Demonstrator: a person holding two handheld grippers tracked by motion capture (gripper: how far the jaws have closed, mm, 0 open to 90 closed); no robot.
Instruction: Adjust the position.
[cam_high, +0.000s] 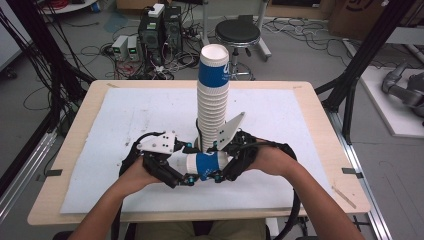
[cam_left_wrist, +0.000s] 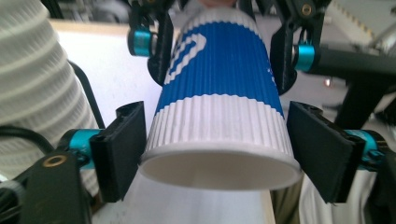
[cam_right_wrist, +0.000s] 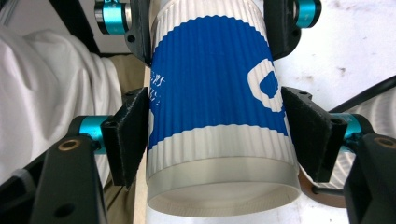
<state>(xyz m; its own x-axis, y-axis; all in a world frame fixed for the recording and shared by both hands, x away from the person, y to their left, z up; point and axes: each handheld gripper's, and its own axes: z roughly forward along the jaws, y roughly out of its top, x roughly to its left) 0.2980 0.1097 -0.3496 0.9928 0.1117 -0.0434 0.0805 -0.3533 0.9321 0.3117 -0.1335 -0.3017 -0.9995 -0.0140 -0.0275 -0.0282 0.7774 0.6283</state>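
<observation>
The ribbed blue-and-white paper cup (cam_high: 206, 165) lies sideways near the tall cup stack (cam_high: 212, 107), light and crushable. Right gripper (cam_right_wrist: 212, 135) clamps its wall; left gripper (cam_left_wrist: 219, 154) brackets the rim loosely—grip gently near the stiff rim.

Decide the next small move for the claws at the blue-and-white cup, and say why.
Probably draw the left claw back off the cup: its pads seem just clear of the wall, while the right claw presses both sides and can likely carry it alone to the stack.
</observation>
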